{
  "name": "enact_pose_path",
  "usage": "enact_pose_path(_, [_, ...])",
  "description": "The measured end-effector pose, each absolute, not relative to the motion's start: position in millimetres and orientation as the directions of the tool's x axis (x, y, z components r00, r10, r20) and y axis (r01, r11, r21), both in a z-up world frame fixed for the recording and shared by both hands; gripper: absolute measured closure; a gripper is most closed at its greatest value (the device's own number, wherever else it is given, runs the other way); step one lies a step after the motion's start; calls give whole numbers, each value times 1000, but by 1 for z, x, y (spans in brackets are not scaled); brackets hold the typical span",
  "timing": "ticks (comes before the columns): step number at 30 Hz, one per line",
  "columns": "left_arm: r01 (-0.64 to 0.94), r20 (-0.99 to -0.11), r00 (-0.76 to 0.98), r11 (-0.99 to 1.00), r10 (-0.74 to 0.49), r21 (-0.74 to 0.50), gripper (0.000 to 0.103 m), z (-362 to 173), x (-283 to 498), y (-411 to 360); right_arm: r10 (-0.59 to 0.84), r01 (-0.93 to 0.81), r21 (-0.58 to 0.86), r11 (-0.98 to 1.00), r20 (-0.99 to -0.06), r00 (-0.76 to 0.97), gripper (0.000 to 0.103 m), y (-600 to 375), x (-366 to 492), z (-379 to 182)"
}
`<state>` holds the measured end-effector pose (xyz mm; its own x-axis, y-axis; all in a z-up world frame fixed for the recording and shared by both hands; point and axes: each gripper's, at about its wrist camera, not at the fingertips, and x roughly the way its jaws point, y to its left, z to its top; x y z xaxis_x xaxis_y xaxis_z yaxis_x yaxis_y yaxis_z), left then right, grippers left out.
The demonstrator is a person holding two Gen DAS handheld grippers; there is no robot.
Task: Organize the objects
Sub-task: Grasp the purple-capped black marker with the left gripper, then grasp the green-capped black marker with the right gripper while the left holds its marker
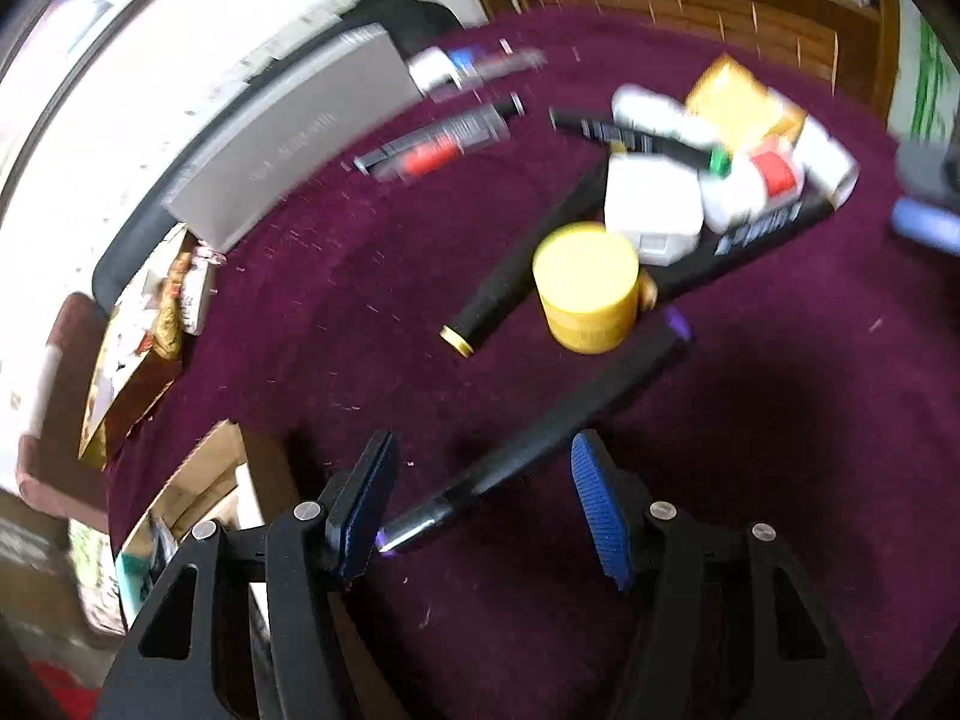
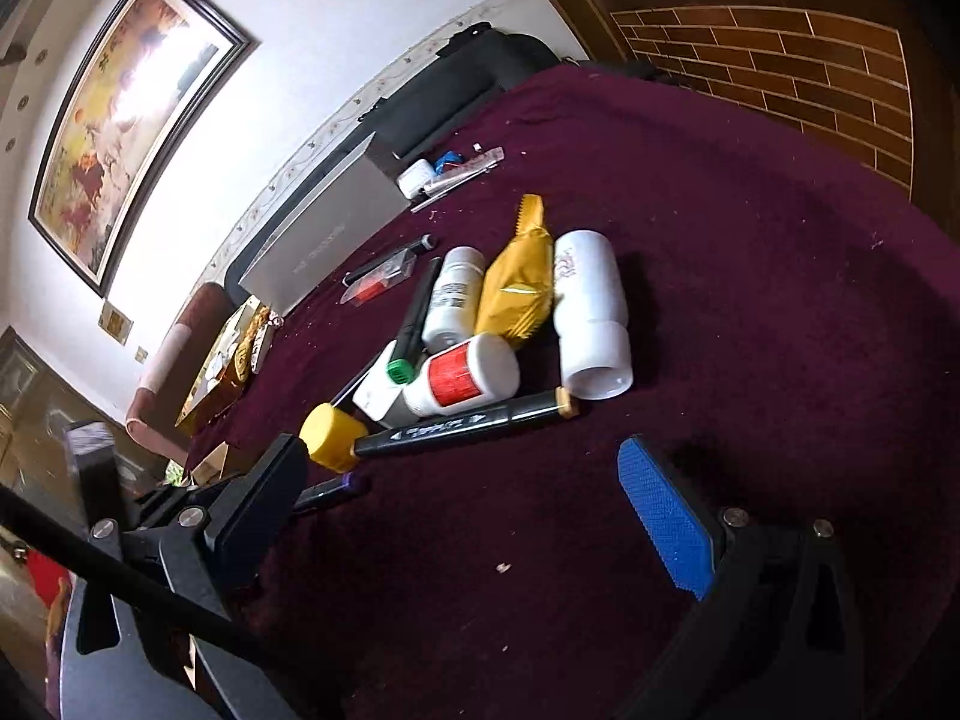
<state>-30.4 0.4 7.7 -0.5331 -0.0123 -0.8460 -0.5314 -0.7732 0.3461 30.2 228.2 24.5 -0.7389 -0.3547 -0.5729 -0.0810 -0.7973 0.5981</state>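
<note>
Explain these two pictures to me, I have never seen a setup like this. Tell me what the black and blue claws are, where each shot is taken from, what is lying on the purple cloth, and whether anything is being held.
No robot here: a person holds a two-finger gripper in each hand, each carrying a wide-angle camera that looks along its fingers. The blurred picture is from the left gripper, the sharper one from the right gripper. The blue parts are their gripping pads.

On the purple cloth lies a pile: a yellow-capped jar, a white bottle with a red label, a large white bottle, a gold packet, several black markers, and a grey box farther back.

Both grippers are open and hold nothing. A purple-tipped marker lies on the cloth between the left gripper's fingers, not yet pinched, so it may be the next pick.
</note>
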Motion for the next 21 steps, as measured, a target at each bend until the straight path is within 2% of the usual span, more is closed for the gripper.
enact_pose_path(3, [-534, -858, -513, -795, 35, 287, 52, 9, -28, -6, -377, -90, 627, -774, -570, -730, 0, 234, 27, 18])
enact_pose_path(4, [-537, -875, -482, -805, 48, 252, 57, 9, -27, -7, -391, -91, 639, -764, -569, -723, 0, 234, 27, 15])
enact_pose_path(7, [-576, -923, -350, -814, 160, 77, 87, 9, -13, -11, -427, -88, 665, -742, -569, -703, 0, 235, 25, 9])
enact_pose_path(8, [-589, -928, -323, -807, 187, 43, 88, 9, -6, -9, -427, -86, 666, -741, -567, -705, 0, 236, 26, 9])
enact_pose_path(12, [-606, -921, -354, -790, 159, 96, 88, 10, 9, 6, -432, -86, 674, -734, -561, -706, 0, 238, 27, 8])
enact_pose_path(18, [-521, -873, -465, -843, 149, 134, 88, 11, 7, 19, -408, -85, 638, -766, -583, -702, 0, 232, 28, 11])
enact_pose_path(20, [-501, -862, -482, -856, 156, 126, 92, 12, 13, 16, -406, -83, 633, -770, -586, -701, 0, 233, 27, 10])
enact_pose_path(21, [-496, -863, -469, -864, 186, 84, 92, 13, 17, 12, -406, -82, 632, -770, -586, -701, 0, 233, 27, 10])
